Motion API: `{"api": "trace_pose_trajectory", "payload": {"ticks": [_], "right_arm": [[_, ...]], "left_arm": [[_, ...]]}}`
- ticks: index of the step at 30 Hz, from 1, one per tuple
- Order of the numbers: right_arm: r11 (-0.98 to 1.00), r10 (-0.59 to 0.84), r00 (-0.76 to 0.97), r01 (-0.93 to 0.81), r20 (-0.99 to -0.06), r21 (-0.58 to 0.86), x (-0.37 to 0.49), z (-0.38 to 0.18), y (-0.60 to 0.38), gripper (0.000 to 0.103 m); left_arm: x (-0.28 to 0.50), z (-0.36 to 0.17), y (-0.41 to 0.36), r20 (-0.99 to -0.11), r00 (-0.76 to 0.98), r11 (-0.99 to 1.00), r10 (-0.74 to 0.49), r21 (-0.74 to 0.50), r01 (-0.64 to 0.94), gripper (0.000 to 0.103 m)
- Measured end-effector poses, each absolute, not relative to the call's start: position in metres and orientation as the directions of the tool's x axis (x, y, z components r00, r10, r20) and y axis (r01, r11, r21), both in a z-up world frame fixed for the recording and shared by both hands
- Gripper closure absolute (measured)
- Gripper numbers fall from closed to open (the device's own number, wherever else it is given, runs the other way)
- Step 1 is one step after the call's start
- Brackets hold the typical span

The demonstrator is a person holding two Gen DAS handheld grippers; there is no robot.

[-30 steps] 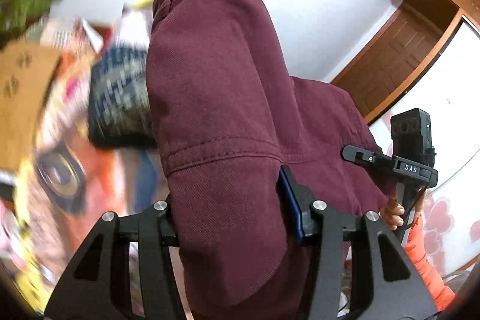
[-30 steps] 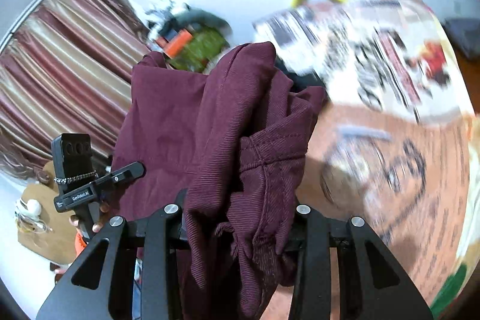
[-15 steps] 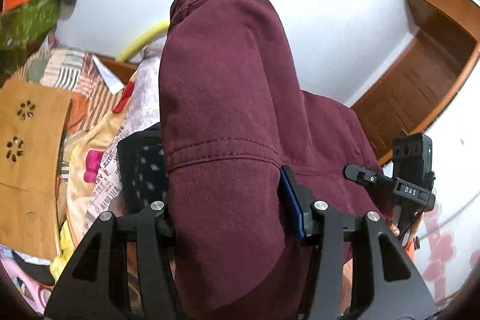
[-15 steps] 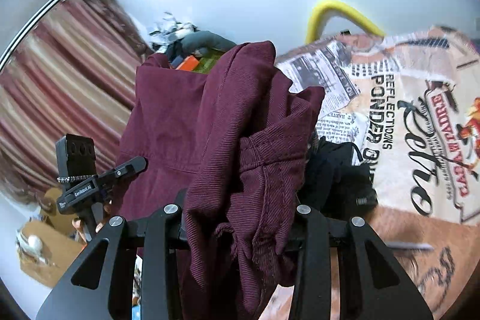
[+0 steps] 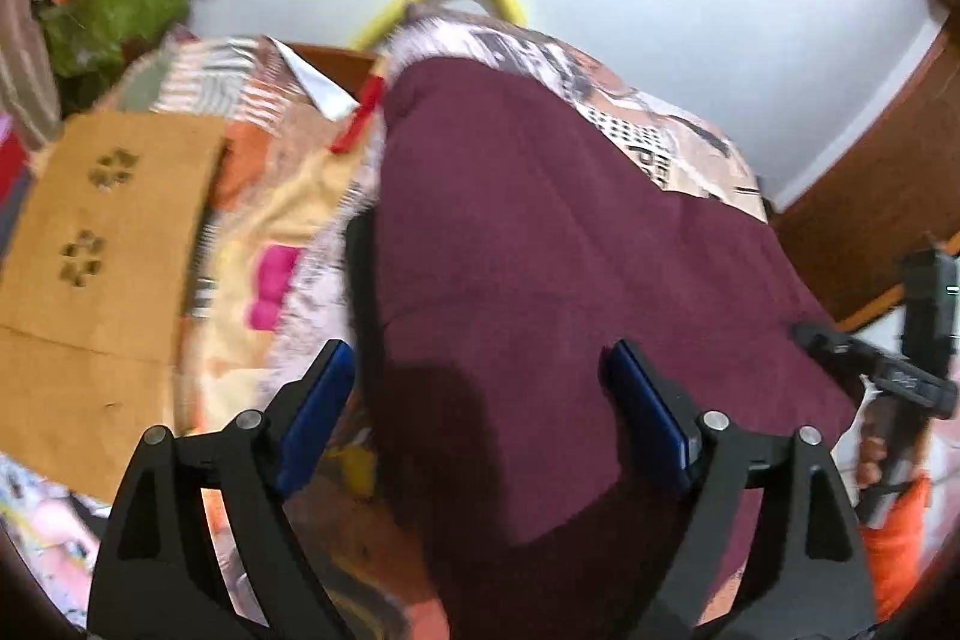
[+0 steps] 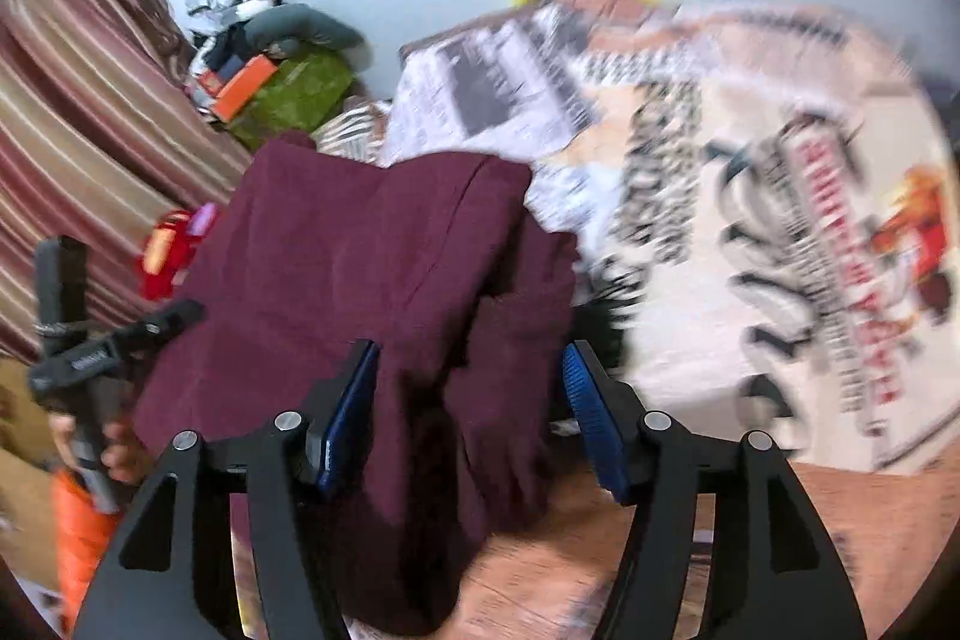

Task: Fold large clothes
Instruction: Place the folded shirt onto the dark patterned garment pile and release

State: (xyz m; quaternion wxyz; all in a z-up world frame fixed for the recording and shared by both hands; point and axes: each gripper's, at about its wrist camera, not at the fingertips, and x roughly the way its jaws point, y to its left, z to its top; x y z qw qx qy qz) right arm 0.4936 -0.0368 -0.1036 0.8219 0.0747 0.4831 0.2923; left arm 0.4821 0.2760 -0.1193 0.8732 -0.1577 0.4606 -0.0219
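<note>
Left wrist view: my left gripper point(image 5: 480, 388) opening, jaws wide, pads clear of cloth. Maroon garment point(image 5: 558, 244) lies between and beyond fingers, spread over patterned bedcover point(image 5: 282, 196). Cardboard sheet point(image 5: 102, 244) far left.

Right wrist view: my right gripper point(image 6: 471, 394) opening, jaws partway; bunched maroon garment point(image 6: 372, 268) between pads, not pinched. Printed bedcover point(image 6: 750, 196) to right.

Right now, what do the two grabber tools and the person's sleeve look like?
Each gripper, left gripper and right gripper, has black angular fingers with silver round bolts and blue ribbed pads. Seen from its partner's camera, each has a black handle with a boxy black camera on top and small white lettering. The person wears a bright orange sleeve.
</note>
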Motion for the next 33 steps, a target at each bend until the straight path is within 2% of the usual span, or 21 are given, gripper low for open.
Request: {"api": "trace_pose_trajectory", "payload": {"ticks": [3,7,14,21,27,29,33], "right_arm": [[0.839,0.525,0.407,-0.399,-0.747,0.371,0.472,-0.078,-0.051,0.044],[0.839,0.523,0.491,-0.440,-0.697,0.319,0.438,-0.042,-0.060,0.044],[0.816,0.567,0.612,-0.508,-0.551,0.276,0.365,0.031,-0.061,0.044],[0.758,0.652,0.683,-0.597,-0.331,0.261,0.262,0.086,-0.076,0.044],[0.758,0.651,0.748,-0.634,-0.129,0.154,0.171,0.100,-0.088,0.044],[0.768,0.639,0.764,-0.629,-0.088,0.117,0.149,0.094,-0.088,0.044],[0.800,0.599,0.798,-0.593,-0.062,0.094,0.130,0.074,-0.088,0.044]], "left_arm": [[0.460,-0.098,0.272,-0.800,0.587,0.961,-0.121,-0.243,-0.133,0.016],[0.429,-0.064,0.255,-0.777,0.628,0.980,-0.036,-0.149,-0.129,0.016],[0.341,0.019,0.200,-0.647,0.762,0.997,0.018,-0.047,-0.063,0.016],[0.223,0.094,0.141,-0.411,0.911,1.000,0.024,0.018,-0.018,0.016],[0.125,0.109,0.098,-0.155,0.981,0.991,0.117,0.079,-0.106,0.016],[0.100,0.106,0.090,-0.105,0.987,0.991,0.121,0.061,-0.115,0.016],[0.065,0.095,0.081,-0.047,0.990,0.991,0.133,0.026,-0.132,0.016]]}}
